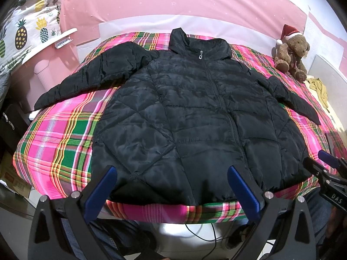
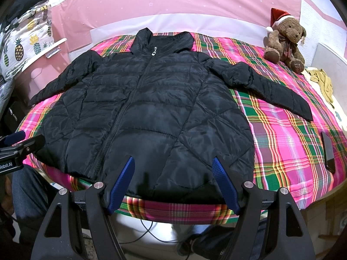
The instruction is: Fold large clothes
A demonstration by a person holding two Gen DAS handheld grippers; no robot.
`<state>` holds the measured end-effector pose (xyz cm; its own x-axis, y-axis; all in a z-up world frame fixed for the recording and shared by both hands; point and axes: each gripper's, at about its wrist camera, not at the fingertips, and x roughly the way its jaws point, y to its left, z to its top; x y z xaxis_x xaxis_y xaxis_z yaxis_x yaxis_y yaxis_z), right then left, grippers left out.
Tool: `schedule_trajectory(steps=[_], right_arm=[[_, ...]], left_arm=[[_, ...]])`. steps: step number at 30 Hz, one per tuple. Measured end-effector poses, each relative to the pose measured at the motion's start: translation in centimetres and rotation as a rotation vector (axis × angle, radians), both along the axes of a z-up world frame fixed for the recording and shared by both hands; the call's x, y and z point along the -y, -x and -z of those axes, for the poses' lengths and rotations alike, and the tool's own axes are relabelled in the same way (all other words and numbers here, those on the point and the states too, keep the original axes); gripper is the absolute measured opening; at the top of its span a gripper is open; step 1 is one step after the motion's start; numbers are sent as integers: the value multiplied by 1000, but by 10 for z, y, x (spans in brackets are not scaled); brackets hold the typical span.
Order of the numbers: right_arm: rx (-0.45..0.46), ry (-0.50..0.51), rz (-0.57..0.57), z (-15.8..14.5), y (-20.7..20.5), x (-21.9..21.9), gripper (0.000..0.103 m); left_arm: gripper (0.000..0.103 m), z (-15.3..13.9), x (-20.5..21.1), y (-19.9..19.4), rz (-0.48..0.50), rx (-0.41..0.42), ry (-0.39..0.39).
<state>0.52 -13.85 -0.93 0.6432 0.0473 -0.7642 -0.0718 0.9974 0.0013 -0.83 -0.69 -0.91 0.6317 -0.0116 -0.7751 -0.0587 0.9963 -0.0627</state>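
A bedroom at home.
We see a plaid bed (image 2: 282,130), a teddy bear (image 2: 284,41), pink wall (image 2: 173,0) and pineapple bedding (image 1: 26,26).

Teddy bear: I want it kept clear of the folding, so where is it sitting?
In both wrist views the teddy bear sits at the bed's far right corner, beyond the jacket's sleeve, beside a yellowish cloth.

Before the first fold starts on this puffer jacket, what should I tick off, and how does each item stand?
1. Black puffer jacket laid flat, front up: ok.
2. Zipper closed to the collar: ok.
3. Both sleeves spread out to the sides: ok.
4. Left gripper open, empty: ok.
5. Right gripper open, empty: ok.
6. Fold area free: teddy bear and phone lie apart from the jacket: ok.
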Motion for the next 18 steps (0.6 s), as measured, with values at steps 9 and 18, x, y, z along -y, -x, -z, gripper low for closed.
schedule_trajectory(steps=[9,18], right_arm=[[-1,4,1,1,-1,0,74],[-5,-2,-2,2,-2,1,74]], left_arm=[[103,2,0,-1,1,-4,1],[103,6,-2,-7,2,-18,-7]])
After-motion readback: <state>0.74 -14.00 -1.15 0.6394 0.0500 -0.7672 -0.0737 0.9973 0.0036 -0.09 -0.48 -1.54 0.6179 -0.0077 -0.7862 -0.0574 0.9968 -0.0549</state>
